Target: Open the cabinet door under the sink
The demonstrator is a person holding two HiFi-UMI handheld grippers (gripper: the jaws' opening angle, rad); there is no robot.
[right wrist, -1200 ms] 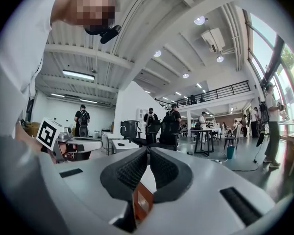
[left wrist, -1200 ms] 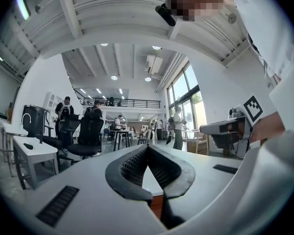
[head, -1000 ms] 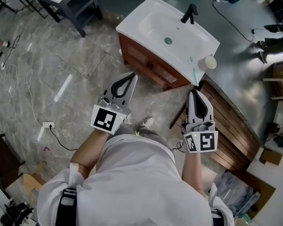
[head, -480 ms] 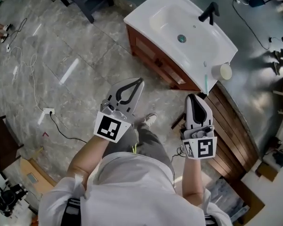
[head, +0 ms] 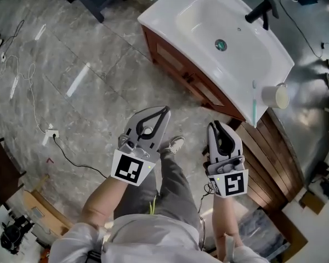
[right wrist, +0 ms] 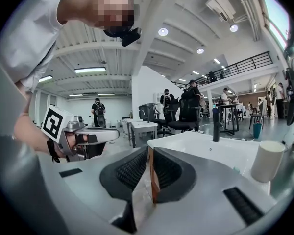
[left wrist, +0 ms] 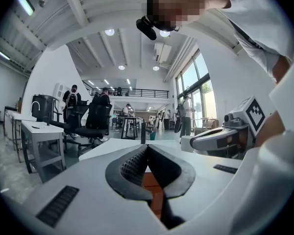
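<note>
The white sink (head: 208, 21) sits on a red-brown wooden cabinet (head: 181, 70) whose front doors (head: 208, 92) look closed. My left gripper (head: 165, 110) is shut and empty, held over the floor a short way in front of the cabinet. My right gripper (head: 213, 124) is also shut and empty, near the cabinet's right corner, touching nothing. In the left gripper view the jaws (left wrist: 147, 148) meet in front of the cabinet wood (left wrist: 149, 180). The right gripper view shows its jaws (right wrist: 150, 150) level with the sink rim (right wrist: 196, 143).
A black faucet (head: 261, 10) and a cream cup (head: 277, 96) stand on the sink. Dark wooden boards (head: 274, 152) lie on the floor to the right. A power strip (head: 51, 134) with cables lies at left. My shoe (head: 175, 144) is below the grippers.
The sink and cabinet have grown larger and nearer in view as I stepped toward them. Both grippers stay shut and have sunk lower in the frame.
</note>
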